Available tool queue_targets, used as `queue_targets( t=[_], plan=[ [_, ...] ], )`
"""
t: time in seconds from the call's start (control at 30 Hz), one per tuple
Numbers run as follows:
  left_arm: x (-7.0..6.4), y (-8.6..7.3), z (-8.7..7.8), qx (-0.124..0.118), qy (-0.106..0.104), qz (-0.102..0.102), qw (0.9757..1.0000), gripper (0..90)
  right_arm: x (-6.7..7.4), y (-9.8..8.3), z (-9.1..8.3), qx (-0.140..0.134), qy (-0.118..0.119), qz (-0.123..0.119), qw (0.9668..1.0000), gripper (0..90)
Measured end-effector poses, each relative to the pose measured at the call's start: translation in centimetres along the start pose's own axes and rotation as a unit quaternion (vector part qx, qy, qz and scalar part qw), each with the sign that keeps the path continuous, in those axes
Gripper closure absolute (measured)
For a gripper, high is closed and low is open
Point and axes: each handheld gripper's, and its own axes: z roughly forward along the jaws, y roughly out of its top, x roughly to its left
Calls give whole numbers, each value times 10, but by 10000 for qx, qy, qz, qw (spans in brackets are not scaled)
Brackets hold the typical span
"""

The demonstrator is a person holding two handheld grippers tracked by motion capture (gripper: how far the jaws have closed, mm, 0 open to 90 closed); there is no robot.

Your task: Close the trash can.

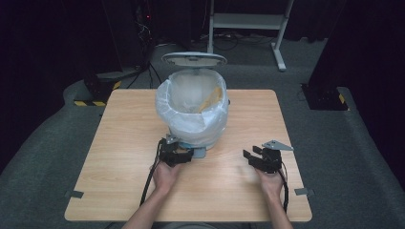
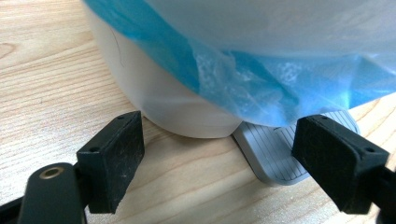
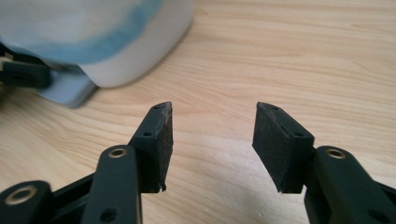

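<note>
Inside bin point(image 1: 191, 102) — yellow peel point(image 1: 211, 99), overhead

Lab: dark curtained room, cable tangle point(image 1: 143, 28), hazard-striped stand base point(image 1: 95, 90), grey carpet point(image 1: 334, 143).

Bin point(image 2: 177, 107) top cut off

The high view looks forward and down from above the person's side, far enough to take in the whole surface point(image 1: 119, 191) and the floor around it. The left gripper view sits very low and very near the bin point(image 2: 159, 93), facing its base and grey pedal point(image 2: 275, 154). The right gripper view looks along the surface from farther away; it shares the bin point(image 3: 135, 51) and pedal point(image 3: 70, 91) with the left one.
</note>
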Motion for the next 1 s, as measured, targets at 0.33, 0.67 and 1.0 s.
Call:
queue_targets(
  t=[0.33, 0.67, 1.0],
  plan=[
    [0, 0, 0, -24, 1, -40, 10000, 165, 0, -16, 16, 477, -643, -238, 9965, 427],
    [1, 0, 0, 3, -40, -30, 10000, 165, 0, -17, 22, 770, -874, -446, 9922, 330],
    [10, 0, -23, -235, -53, -177, 9996, 143, 0, -17, 23, 785, -853, -456, 9922, 310]
  ],
)
